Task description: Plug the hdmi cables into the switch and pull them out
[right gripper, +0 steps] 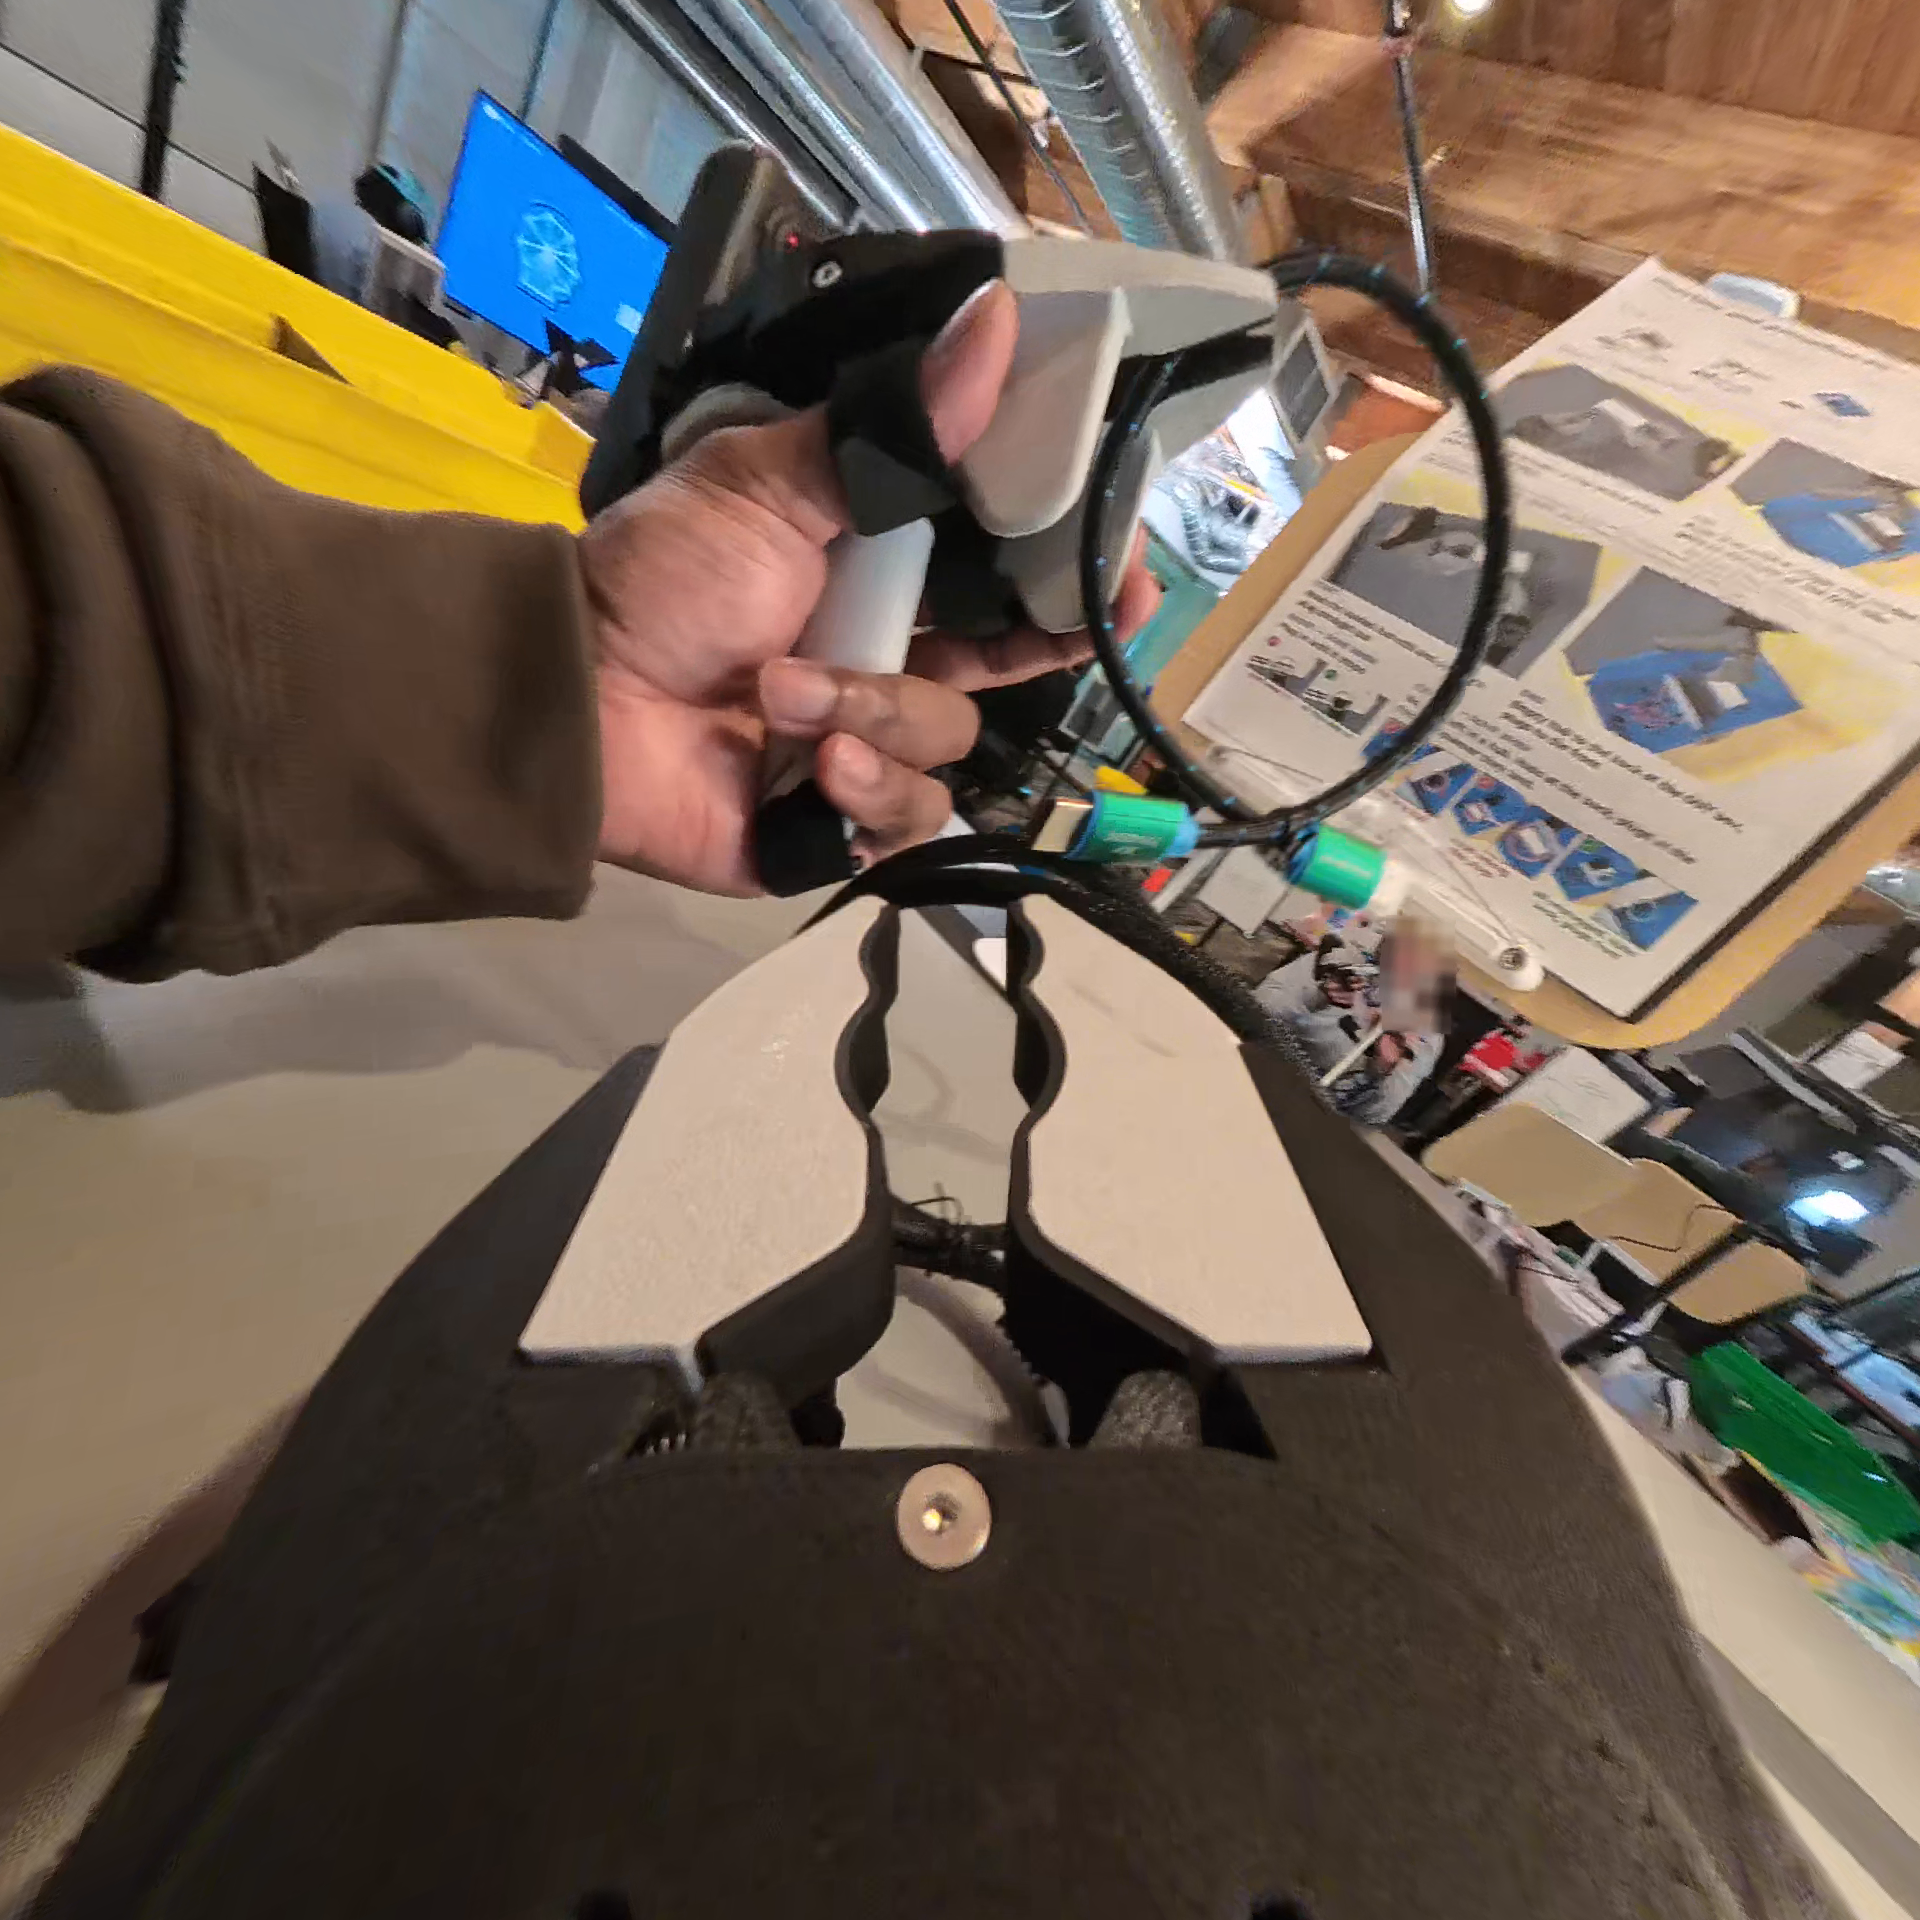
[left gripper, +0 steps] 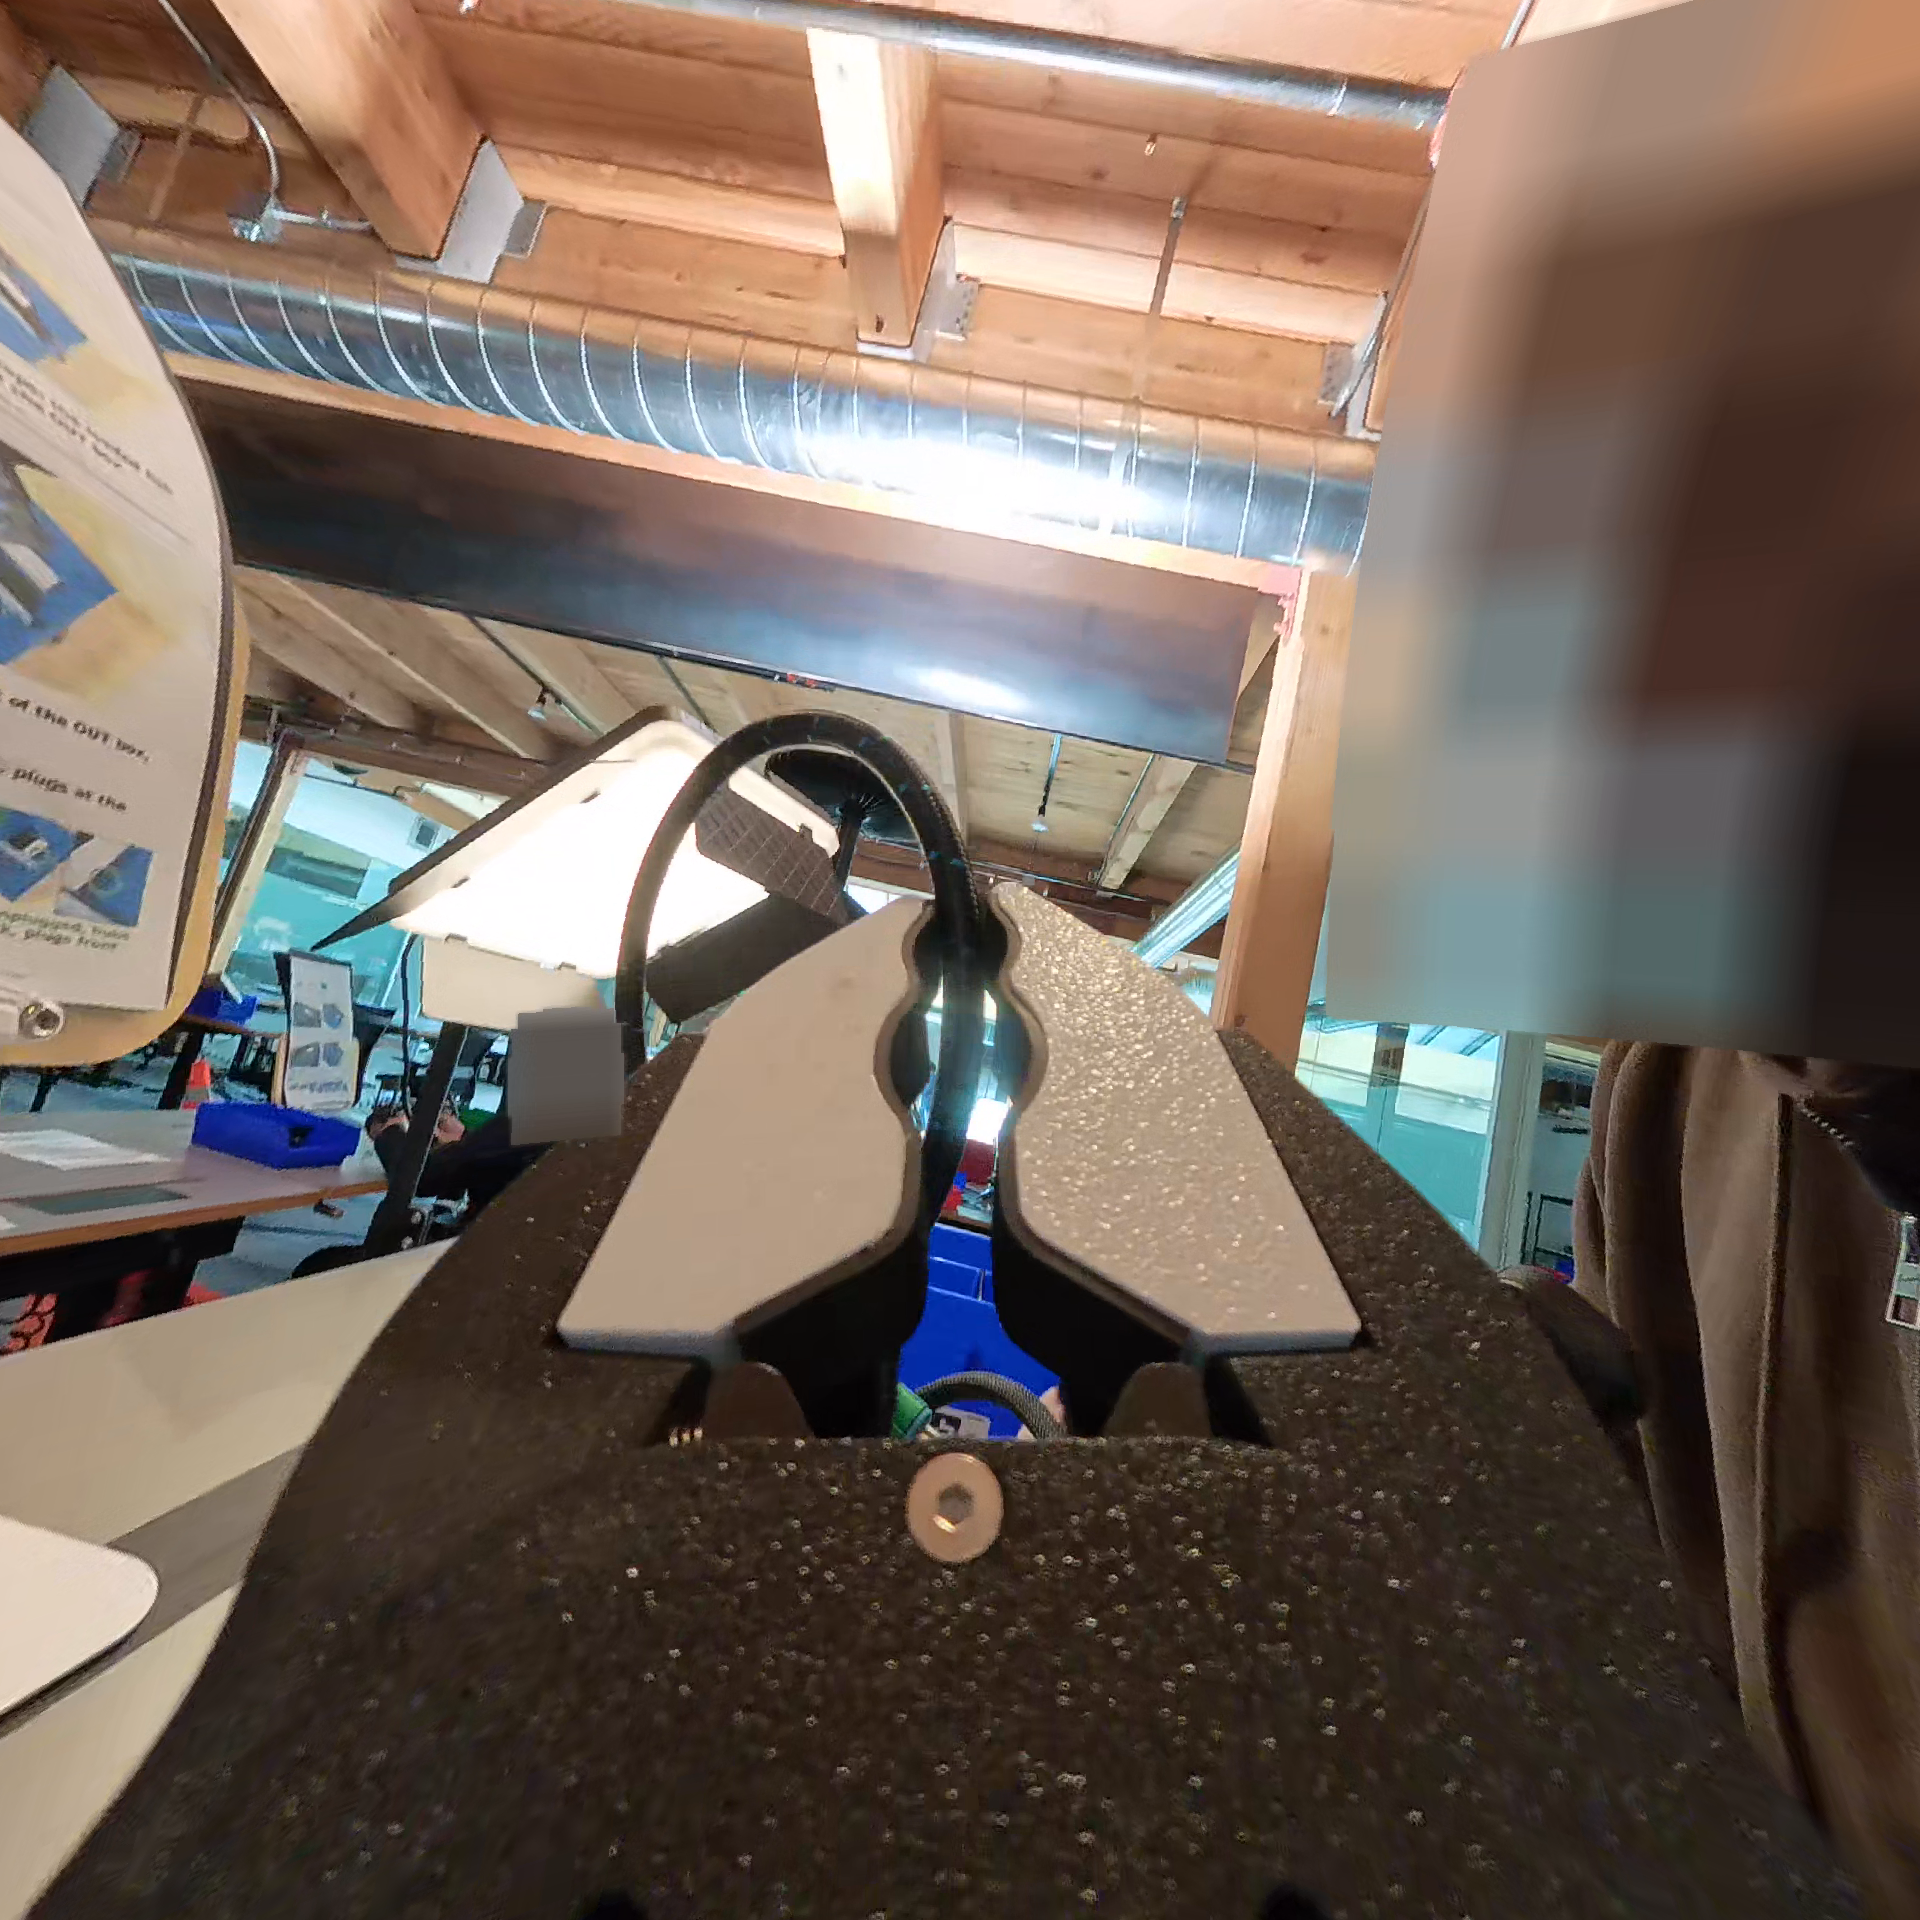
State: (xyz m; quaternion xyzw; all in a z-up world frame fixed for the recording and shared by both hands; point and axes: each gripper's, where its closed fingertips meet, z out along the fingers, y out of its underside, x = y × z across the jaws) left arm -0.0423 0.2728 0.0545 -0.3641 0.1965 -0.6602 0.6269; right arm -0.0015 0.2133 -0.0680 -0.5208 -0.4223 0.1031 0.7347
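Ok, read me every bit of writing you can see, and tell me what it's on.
I don't read out writing; here is what bears it.
Printed instruction sheet on the board: paragraphs beside photos.
Green cable plug: small print, blurred.
Blue screen: too small to read.
Far standing sheet: too small to read.

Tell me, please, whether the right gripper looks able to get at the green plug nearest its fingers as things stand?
Probably yes: the green plug hangs in open air just beyond the right gripper, whose fingers stand apart; only a black strap crosses the tips.
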